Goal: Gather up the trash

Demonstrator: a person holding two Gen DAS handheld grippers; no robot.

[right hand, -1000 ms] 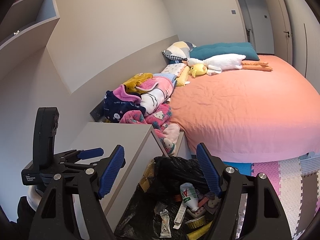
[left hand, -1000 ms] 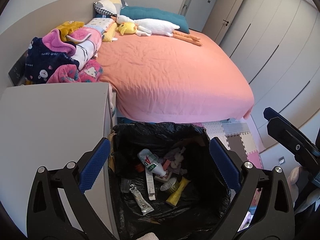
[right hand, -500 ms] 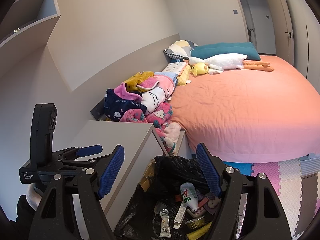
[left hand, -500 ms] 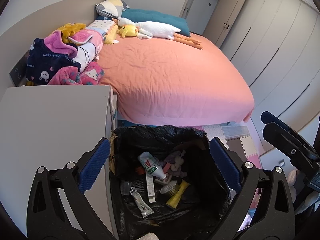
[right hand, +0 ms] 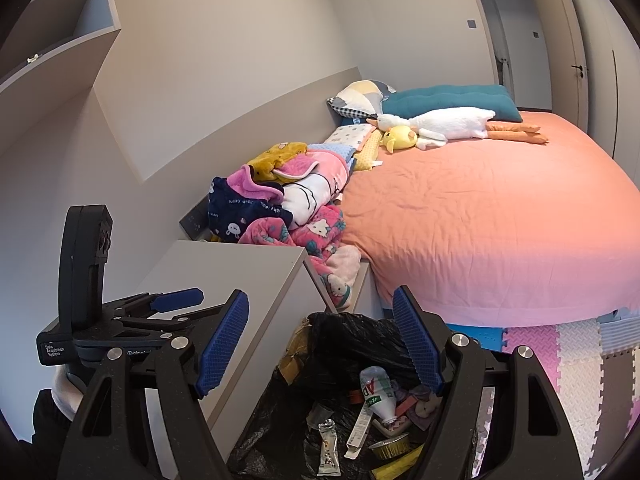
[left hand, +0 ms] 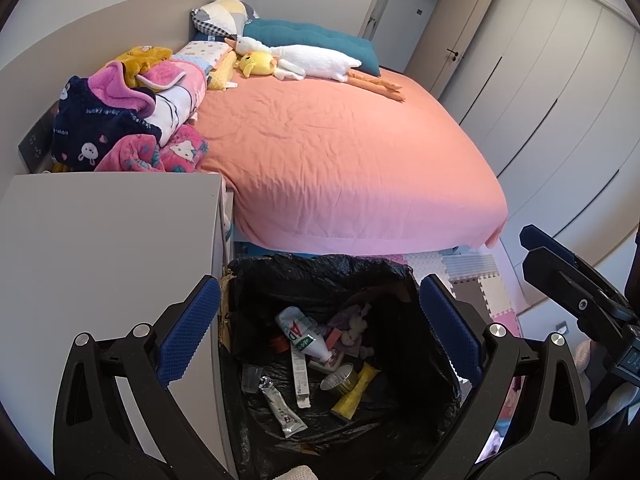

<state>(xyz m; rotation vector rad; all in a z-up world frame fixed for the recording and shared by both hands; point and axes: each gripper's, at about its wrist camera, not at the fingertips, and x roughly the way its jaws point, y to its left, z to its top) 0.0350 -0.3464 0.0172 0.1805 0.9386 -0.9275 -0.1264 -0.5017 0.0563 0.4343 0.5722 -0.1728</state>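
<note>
A bin lined with a black bag (left hand: 320, 276) stands on the floor between the grey cabinet and the bed. Inside lie a white AD bottle (left hand: 300, 330), a silver sachet (left hand: 282, 408), a foil cup (left hand: 340, 378), a yellow wrapper (left hand: 354, 394) and other scraps. My left gripper (left hand: 320, 328) is open and empty, hovering above the bin. My right gripper (right hand: 320, 344) is open and empty, above the bin's (right hand: 352, 332) left rim. The bottle also shows in the right wrist view (right hand: 376, 394). Each gripper appears in the other's view, the left one (right hand: 160, 304) over the cabinet.
A grey cabinet (left hand: 104, 240) stands left of the bin. A bed with an orange sheet (left hand: 340, 152) lies beyond, with folded blankets (left hand: 132, 120), pillows and a plush goose (left hand: 308, 60). Foam floor tiles (right hand: 560, 360) lie to the right. Wardrobe doors (left hand: 560, 80) line the right wall.
Both grippers have drifted slightly; the scene shifts a little down in the left view. Both stay open and empty. The trash in the bin has not moved.
</note>
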